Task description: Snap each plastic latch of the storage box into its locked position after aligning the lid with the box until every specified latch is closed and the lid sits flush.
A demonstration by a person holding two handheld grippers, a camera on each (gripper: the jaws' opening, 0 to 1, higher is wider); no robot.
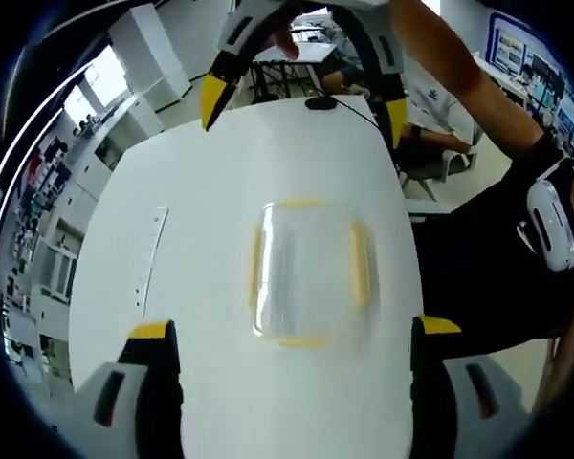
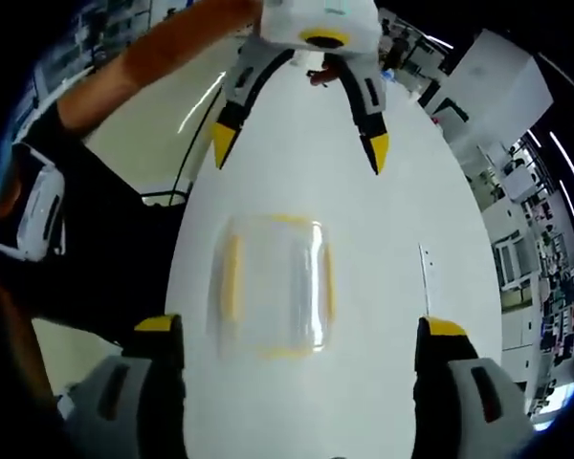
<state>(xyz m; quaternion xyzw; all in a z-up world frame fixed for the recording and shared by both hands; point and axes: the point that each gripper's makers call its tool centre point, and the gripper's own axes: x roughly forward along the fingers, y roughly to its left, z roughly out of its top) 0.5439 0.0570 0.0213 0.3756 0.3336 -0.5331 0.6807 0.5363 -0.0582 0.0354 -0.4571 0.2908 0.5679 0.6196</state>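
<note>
A clear plastic storage box [image 1: 306, 273] with yellow latches along its four edges lies flat near the middle of a white table [image 1: 191, 172], its lid on top. In the left gripper view, the left gripper [image 1: 292, 335] hangs above the table with its two yellow-tipped jaws spread wide, one at each lower corner of the view; the box sits between and just ahead of them, untouched. At the far side of the box, the right gripper [image 1: 301, 110] points back toward the camera, its own yellow-tipped jaws also wide apart and holding nothing, well clear of the box. A thin white strip [image 1: 153, 258] lies on the table to the left of the box, and a dark cable [image 1: 349, 107] runs across the far end of the table. A person's bare forearm [image 1: 450, 57] reaches in from the upper right. In the right gripper view, the same scene is seen from the opposite side: the right gripper [image 2: 292, 335] has its jaws wide apart at the bottom corners, with the box [image 2: 273, 287] between and just beyond them, not touching. The left gripper [image 2: 301, 143] faces in from the far side, jaws apart and empty. The box looks slightly blurred in both views.
</note>
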